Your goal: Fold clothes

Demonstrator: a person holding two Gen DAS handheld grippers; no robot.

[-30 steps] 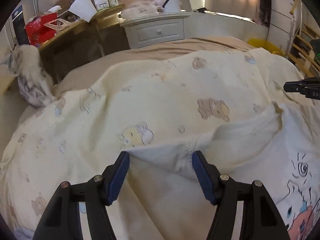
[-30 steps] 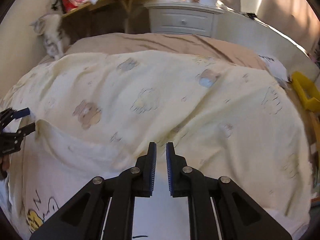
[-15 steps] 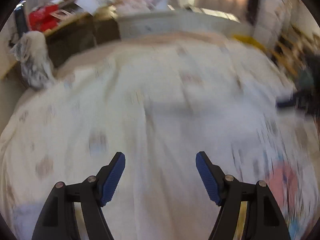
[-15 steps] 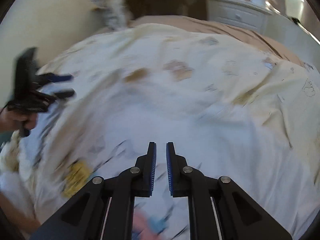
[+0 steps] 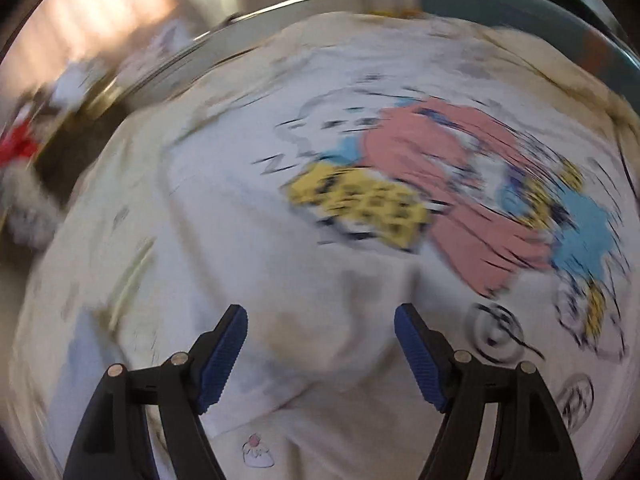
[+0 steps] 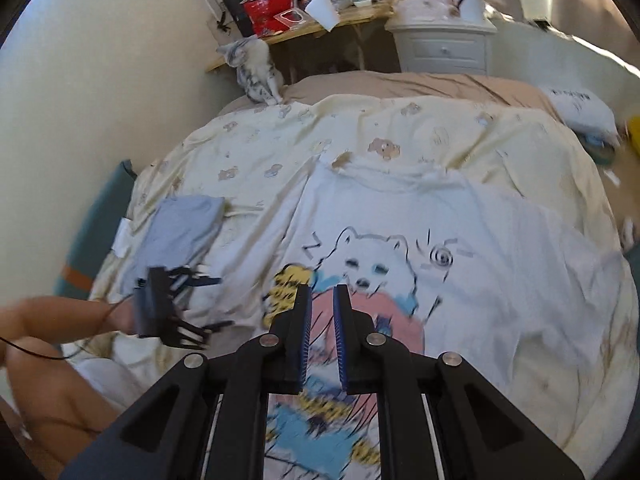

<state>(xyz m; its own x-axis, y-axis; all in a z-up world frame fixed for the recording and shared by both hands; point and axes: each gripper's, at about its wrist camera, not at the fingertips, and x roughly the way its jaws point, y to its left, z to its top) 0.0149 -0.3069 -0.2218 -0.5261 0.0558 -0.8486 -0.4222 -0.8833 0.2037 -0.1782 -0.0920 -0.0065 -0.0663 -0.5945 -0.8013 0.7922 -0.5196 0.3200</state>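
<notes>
A white T-shirt (image 6: 492, 248) with a cartoon bear print lies spread flat on the cream bedspread (image 6: 360, 136). It fills the blurred left wrist view (image 5: 256, 240). My left gripper (image 5: 320, 344) is open and empty, low over the shirt's side; it also shows at the left of the right wrist view (image 6: 176, 308). My right gripper (image 6: 321, 332) is shut with nothing between its pads, raised above the shirt's print.
A folded light blue garment (image 6: 180, 232) lies on the bedspread left of the shirt. A cat (image 6: 256, 68) sits at the bed's far left corner. A cluttered wooden desk (image 6: 320, 20) and a white nightstand (image 6: 444, 44) stand behind the bed.
Both grippers have pulled back and swung from the shirt's far edge. The shirt now lies spread with the bear print up. The left jaws stay open, the right stay shut.
</notes>
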